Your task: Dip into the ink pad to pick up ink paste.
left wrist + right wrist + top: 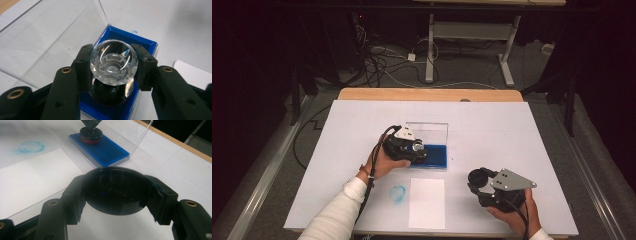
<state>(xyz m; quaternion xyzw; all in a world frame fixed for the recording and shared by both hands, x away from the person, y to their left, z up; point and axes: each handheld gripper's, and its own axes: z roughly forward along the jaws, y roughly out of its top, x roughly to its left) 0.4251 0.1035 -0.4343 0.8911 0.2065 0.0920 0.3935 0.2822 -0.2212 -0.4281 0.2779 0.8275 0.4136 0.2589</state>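
Observation:
My left gripper (113, 66) is shut on the clear faceted knob (113, 62) of a round stamp. The stamp's black and red base (91, 133) rests on the blue ink pad (122, 37), which lies in a clear case. In the high view the left gripper (414, 150) is at the pad's (437, 156) left end. My right gripper (116, 195) is shut on a black round cap (116, 192), hollow side up. It is held near the table's front right (480, 178), apart from the pad.
The case's clear lid (427, 131) stands upright behind the pad. A white sheet of paper (427, 202) lies near the front edge, with a blue ring print (398, 193) on the white table cover to its left. The wooden table edge (427, 94) runs along the back.

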